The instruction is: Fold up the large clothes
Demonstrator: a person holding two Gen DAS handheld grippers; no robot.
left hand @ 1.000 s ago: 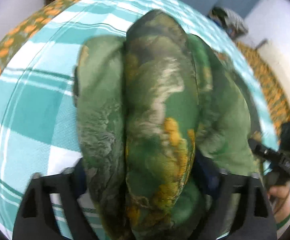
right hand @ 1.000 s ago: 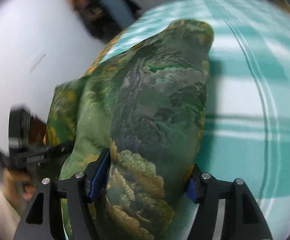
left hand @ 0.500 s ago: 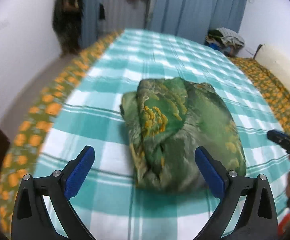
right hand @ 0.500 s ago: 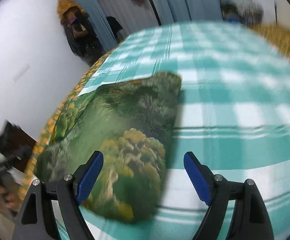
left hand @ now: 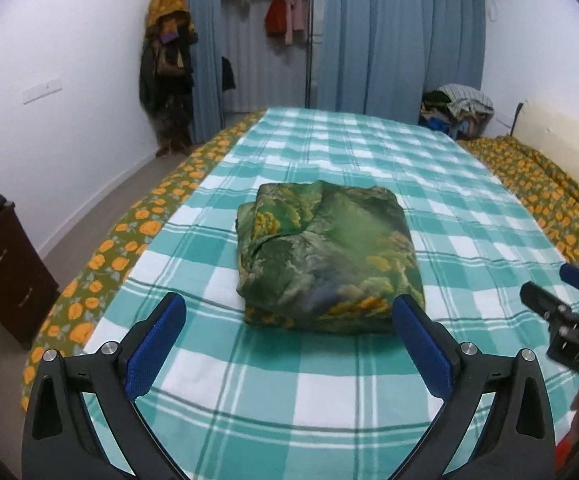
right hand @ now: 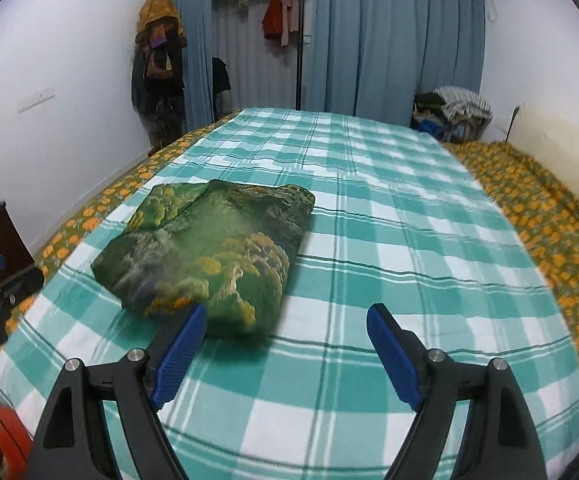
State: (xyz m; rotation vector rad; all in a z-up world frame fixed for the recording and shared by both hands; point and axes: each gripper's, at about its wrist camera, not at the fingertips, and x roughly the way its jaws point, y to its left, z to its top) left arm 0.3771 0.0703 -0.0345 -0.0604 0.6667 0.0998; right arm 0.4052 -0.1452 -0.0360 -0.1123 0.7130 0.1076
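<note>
Green printed garment (left hand: 329,256), one folded bundle, lies on the teal checked bedspread (left hand: 369,152), nothing on it. Left gripper (left hand: 289,320) hangs jaws spread, just been widening, nothing between. Right gripper (right hand: 285,328) also spread, empty. Around: blue curtains (left hand: 401,40), coat rack (left hand: 167,68), one clothes pile (left hand: 457,108), dark dresser (left hand: 5,272).

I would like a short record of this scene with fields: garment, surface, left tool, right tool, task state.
garment: green printed cloth, folded into a compact bundle
surface: teal checked bedspread; bundle lies on it
left tool: open, jaws just opening wider, nothing between them
right tool: open, empty, apart from the bundle
task state: fold looks finished
</note>
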